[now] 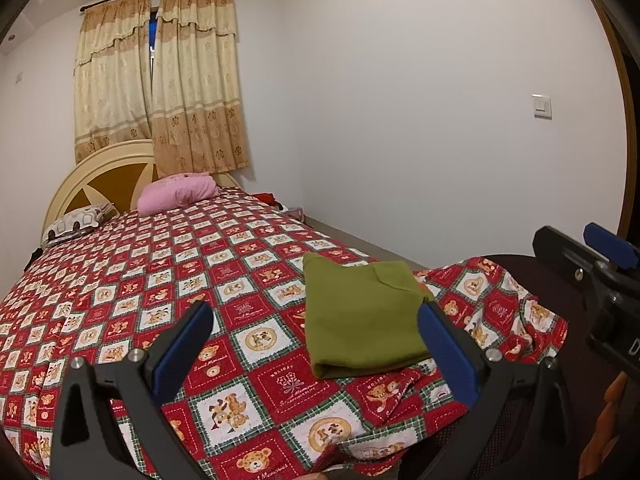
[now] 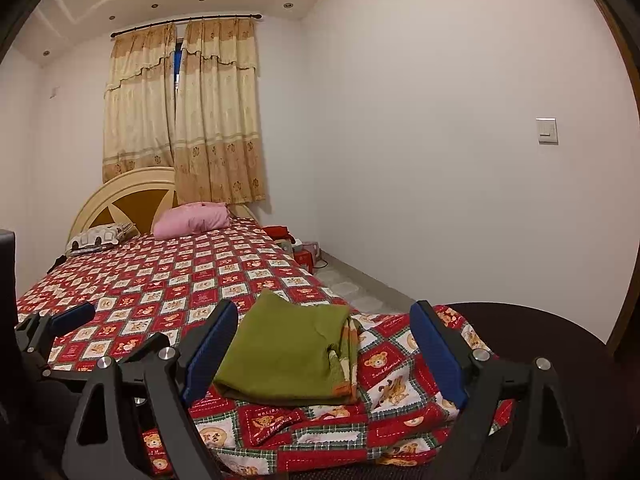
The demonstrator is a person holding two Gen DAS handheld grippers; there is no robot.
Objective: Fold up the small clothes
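Observation:
A small olive-green garment [image 1: 362,316] lies folded into a flat rectangle near the foot corner of the bed [image 1: 168,272]. It also shows in the right wrist view [image 2: 288,352], with an orange-patterned edge at its right side. My left gripper [image 1: 316,320] is open and empty, held above the bed, with the garment just inside its right finger. My right gripper [image 2: 324,320] is open and empty, with the garment lying between its fingers and apart from them. The right gripper also shows at the right edge of the left wrist view [image 1: 600,264].
The bed has a red teddy-bear patchwork cover [image 2: 160,280]. A pink pillow [image 1: 176,194] and a patterned pillow [image 1: 74,222] lie at the headboard. A white wall [image 1: 440,120] runs along the right, with floor between. Red boxes [image 2: 304,254] stand beside the bed.

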